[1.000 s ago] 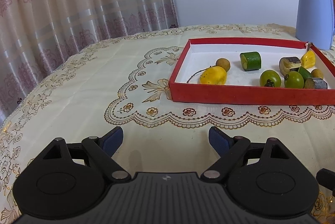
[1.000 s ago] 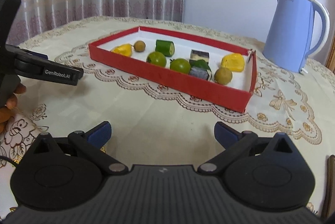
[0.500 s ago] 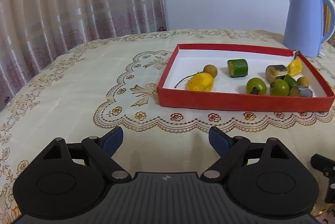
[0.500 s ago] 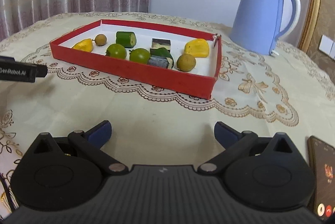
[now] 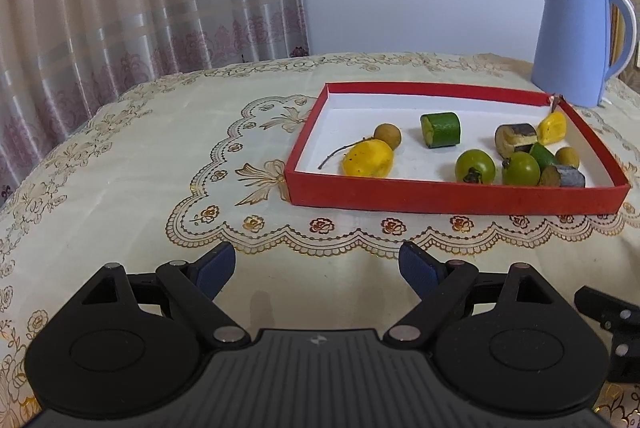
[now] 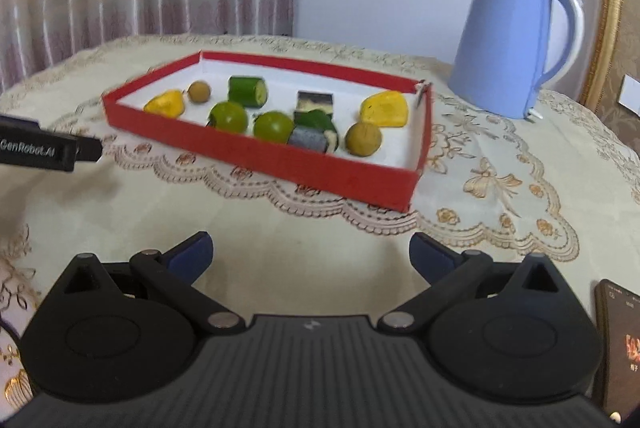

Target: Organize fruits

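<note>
A shallow red box lies on the table and holds several fruit pieces. Among them are a yellow fruit with a stem, two green round fruits, a green cucumber chunk, small brown round fruits and a yellow piece. My left gripper is open and empty, in front of the box. My right gripper is open and empty, in front of the box's right end. The left gripper's finger shows at the left of the right wrist view.
A blue electric kettle stands behind the box's right end. A phone lies at the table's right front. A cream embroidered tablecloth covers the table. Curtains hang behind on the left.
Both grippers have swung their view rightward and pulled back a little: the box sits farther left in the frames and the kettle shows more fully. Both stay open.
</note>
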A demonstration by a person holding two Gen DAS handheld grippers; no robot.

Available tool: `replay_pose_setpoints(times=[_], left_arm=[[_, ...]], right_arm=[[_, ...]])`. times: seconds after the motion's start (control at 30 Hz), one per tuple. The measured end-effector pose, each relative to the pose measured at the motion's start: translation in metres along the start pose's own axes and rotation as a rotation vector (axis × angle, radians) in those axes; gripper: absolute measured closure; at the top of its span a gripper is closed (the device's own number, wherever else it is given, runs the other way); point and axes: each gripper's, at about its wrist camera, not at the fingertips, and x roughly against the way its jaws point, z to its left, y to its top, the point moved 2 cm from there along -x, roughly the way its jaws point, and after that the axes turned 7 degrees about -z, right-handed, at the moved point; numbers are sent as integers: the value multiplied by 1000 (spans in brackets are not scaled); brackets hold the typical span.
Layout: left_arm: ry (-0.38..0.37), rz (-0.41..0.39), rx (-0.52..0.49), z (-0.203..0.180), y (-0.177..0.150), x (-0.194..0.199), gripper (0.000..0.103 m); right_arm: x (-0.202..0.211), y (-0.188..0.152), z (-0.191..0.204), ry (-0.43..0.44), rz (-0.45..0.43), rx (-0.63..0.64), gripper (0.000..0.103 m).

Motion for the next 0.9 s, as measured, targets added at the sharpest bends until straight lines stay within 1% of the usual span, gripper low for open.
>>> replay_pose_setpoints(times=[0.07, 0.3, 0.57, 0.7, 0.9], left_arm=[[2, 2, -9, -3, -1, -1, 14], [3, 4, -40, -8, -1, -5, 14], [-10, 11, -17, -1, 2, -8, 14], [-4, 18, -4, 3, 3, -13, 14], [-3, 25, 5, 5, 4, -19, 14]], right_arm=[[0, -1, 3, 2, 3, 16, 0], [-3, -3, 2, 6, 24, 10, 0], [-4, -3, 0, 13, 29, -1, 0], [-8, -4, -11, 53, 46, -70, 0], [-8, -5, -8, 47, 49, -60, 0]])
